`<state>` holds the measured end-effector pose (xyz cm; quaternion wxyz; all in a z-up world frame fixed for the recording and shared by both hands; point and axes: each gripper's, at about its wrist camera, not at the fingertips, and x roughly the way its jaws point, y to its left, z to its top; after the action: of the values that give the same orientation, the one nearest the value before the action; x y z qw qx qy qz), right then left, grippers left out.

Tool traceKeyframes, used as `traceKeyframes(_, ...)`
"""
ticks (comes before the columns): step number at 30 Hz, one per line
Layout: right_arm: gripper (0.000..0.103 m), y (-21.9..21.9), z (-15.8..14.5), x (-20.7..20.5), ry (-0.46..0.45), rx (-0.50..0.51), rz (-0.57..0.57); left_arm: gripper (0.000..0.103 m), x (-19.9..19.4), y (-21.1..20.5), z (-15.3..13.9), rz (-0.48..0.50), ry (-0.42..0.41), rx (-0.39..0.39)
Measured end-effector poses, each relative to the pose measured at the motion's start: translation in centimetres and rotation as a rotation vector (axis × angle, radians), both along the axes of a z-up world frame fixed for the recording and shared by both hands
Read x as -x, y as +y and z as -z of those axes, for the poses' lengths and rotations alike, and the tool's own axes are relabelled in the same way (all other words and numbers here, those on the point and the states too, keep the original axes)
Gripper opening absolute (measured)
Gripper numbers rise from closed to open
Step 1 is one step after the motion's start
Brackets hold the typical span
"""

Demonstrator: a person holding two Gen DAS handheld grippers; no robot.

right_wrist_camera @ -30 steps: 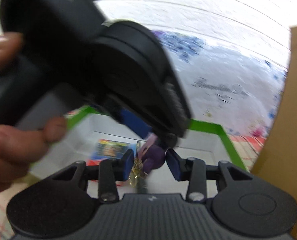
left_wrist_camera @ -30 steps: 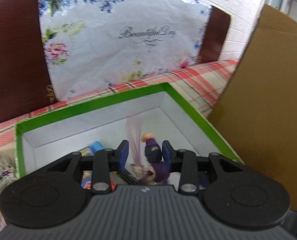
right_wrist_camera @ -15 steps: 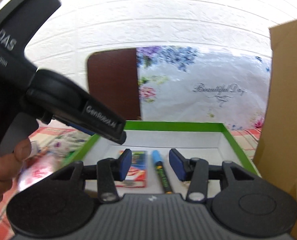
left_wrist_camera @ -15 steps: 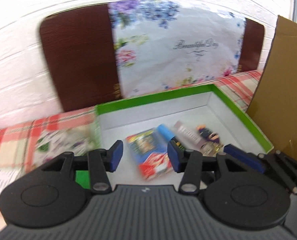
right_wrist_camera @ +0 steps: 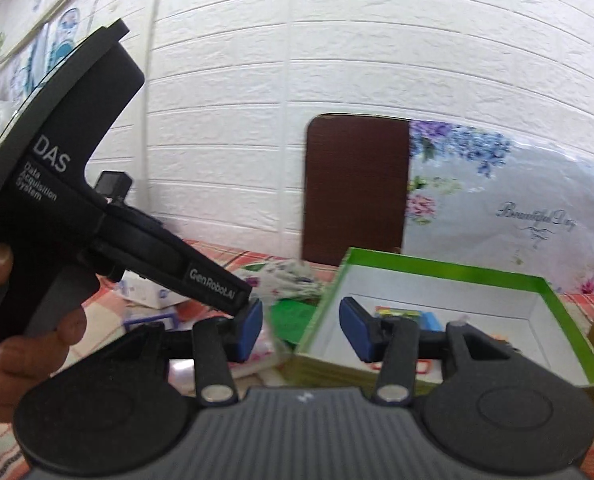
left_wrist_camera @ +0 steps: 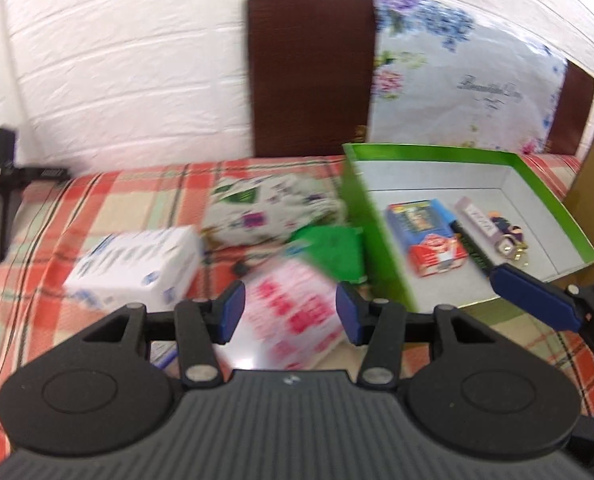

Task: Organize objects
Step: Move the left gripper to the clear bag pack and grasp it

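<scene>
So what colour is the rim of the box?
Bright green; the box is white inside. The left wrist view shows it best.

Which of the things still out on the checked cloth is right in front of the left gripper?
The pink-and-white printed packet, just ahead of the left gripper. The white box with blue print and green bag lie farther off.

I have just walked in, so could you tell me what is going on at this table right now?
A person is tidying small items into a green-rimmed box with a handheld tool in each hand. The box holds a blue and red packet, a marker and a purple keychain. The left tool is open and empty over a blurred pink and white packet on the checked cloth. The right tool is also open and empty, near the box's corner.
</scene>
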<state>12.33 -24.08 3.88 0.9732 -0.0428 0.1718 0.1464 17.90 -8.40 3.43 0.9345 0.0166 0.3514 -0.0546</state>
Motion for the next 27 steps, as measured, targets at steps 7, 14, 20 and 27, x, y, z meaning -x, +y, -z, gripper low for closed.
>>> traceKeyframes(7, 0.047, 5.4, 1.7, 0.2, 0.078, 0.047, -0.140, 0.053, 1.1, 8.2, 2.8, -0.130, 0.071, 0.082)
traceKeyframes(14, 0.089, 8.9, 3.9, -2.3, 0.126, 0.126, -0.149, 0.053, 0.8, 11.2, 4.1, -0.117, 0.132, 0.187)
traceKeyframes(20, 0.097, 11.0, 4.8, -6.1, 0.146, 0.306, -0.197, 0.054, 0.6, 9.3, 4.4, -0.035, 0.129, 0.250)
traceKeyframes(27, 0.096, 12.5, 7.1, -6.2, 0.135, 0.444, -0.213, 0.054, 0.6, 10.5, 4.5, -0.045, 0.122, 0.267)
